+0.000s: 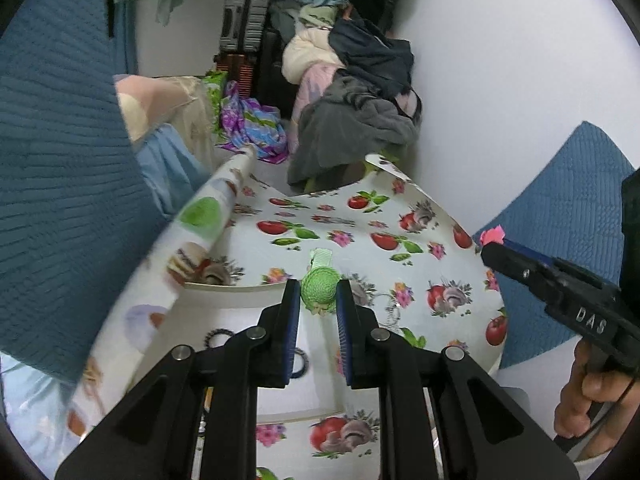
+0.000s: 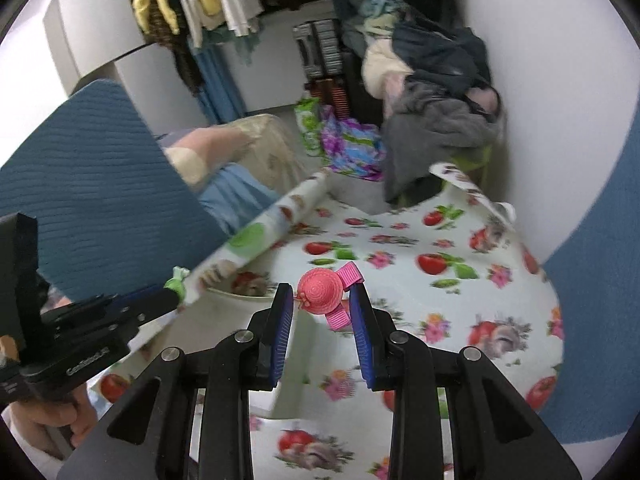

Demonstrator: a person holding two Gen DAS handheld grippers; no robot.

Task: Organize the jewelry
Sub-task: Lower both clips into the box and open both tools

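2 claws in view, each holding 1 hat-shaped hair clip. Left claw point(image 1: 318, 300) grips the green hat clip point(image 1: 319, 288) between its blue pads, above the near rim of a white tray point(image 1: 240, 300) on the tabletop point(image 1: 440, 264), which carries a fruit-print cover. Right claw point(image 2: 322, 300) clamps the pink hat clip point(image 2: 320, 292), raised above the same cover. Black hair ties point(image 1: 218, 336) lie in the tray.

Your left gripper point(image 1: 318, 292) is level and pointing forward, its blue-padded jaws pinched on a green hat clip point(image 1: 319, 286). Your right gripper point(image 2: 322, 296) sits just beside it at the same height, jaws clamped on a pink hat clip point(image 2: 320, 291).
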